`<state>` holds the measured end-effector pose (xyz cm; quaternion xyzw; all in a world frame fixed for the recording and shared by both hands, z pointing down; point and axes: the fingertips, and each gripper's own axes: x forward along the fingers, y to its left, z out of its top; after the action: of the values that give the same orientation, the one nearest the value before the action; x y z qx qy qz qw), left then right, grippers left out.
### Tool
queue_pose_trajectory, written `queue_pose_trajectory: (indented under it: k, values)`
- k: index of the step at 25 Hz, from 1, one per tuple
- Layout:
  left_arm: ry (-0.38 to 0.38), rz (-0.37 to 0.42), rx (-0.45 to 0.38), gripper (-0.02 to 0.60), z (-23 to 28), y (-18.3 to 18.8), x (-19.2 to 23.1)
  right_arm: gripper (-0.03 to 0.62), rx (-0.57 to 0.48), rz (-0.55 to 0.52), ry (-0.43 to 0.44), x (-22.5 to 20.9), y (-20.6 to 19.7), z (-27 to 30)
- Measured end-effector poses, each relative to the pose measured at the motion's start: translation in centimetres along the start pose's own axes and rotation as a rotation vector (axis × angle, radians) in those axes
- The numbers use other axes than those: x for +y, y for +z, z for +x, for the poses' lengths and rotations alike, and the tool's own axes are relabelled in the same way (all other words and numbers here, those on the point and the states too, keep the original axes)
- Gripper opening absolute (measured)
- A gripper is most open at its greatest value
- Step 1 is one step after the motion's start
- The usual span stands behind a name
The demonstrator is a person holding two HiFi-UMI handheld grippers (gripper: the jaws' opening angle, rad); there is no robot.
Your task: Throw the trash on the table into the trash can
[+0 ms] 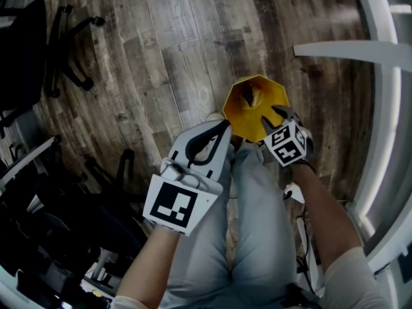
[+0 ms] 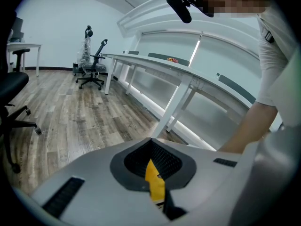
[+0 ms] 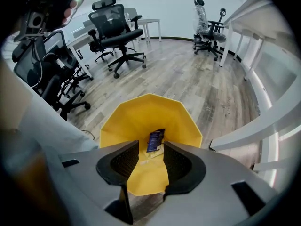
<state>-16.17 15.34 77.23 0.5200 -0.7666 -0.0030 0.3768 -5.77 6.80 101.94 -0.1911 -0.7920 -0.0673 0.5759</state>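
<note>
A yellow trash can with many flat sides stands on the wood floor in front of the person's knees. My right gripper hangs over its right rim, jaws open. In the right gripper view the can lies straight below, and a dark blue wrapper shows in line with the gap between the jaws, down inside the can, with neither pad of that gripper touching it. My left gripper is at the can's left edge. Its jaws are shut on a thin yellow scrap of trash.
Black office chairs stand at the left, with more across the room. A long white desk runs along the curved wall at the right. The person's legs fill the lower middle, and a white cable lies by them.
</note>
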Motion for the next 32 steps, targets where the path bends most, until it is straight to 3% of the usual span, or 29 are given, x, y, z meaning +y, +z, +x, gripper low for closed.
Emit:
queue_pose_trajectory:
  k: [6, 16, 23, 28, 32]
  values:
    - [0.001, 0.007, 0.000, 0.002, -1.3, 1.7, -0.8, 0.181, -0.022, 0.001, -0.004, -0.1, 1.6, -2.9]
    - [-0.022, 0.055, -0.034, 0.001, -4.7, 8.6, -4.5, 0.173, -0.144, 0.135, 0.008, -0.1, 6.8, -13.1]
    - [0.008, 0.093, -0.031, 0.002, -8.7, 13.4, -7.1, 0.101, -0.297, 0.181, 0.008, 0.3, 12.4, -23.7]
    - [0.018, 0.074, -0.030, 0.002, -12.2, 16.4, -10.4, 0.063, -0.433, 0.202, 0.000, 0.3, 16.7, -33.6]
    - [0.012, 0.083, -0.085, 0.001, -14.6, 20.2, -13.3, 0.046, -0.540, 0.223, -0.002, 0.6, 19.6, -41.1]
